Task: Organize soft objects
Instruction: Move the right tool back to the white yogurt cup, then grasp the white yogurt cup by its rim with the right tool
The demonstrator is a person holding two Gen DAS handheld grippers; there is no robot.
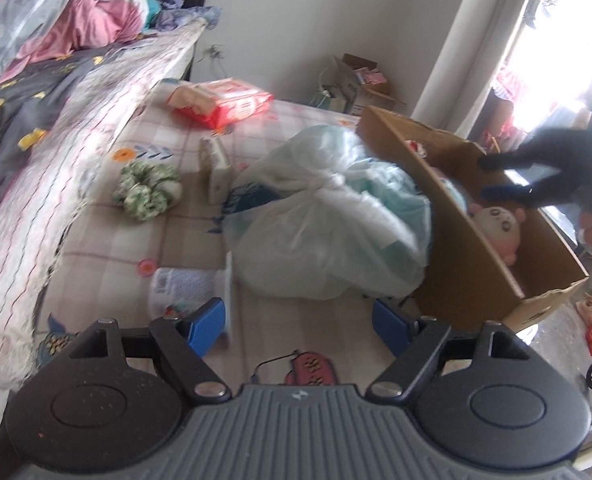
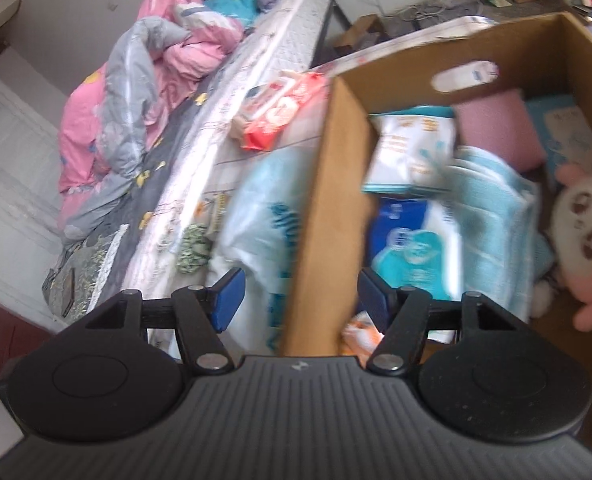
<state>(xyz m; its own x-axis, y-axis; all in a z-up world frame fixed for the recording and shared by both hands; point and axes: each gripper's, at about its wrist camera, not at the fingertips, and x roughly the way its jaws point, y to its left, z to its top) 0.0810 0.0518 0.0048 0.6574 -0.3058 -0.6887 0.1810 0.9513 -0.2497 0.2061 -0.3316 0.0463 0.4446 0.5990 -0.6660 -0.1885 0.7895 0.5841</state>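
A cardboard box stands on the mat at the right. It holds a pink-and-white plush toy, a light blue towel, a pink pad and wipe packs. A tied pale plastic bag lies against the box's left wall. Left of the bag lies a green scrunchie. My left gripper hovers open near the bag, with nothing between its fingers. My right gripper is open above the box's near wall, holding nothing.
A red wipes pack, a small white carton and a white bottle lie on the checked mat. A mattress edge with piled quilts borders the left. More boxes stand by the far wall.
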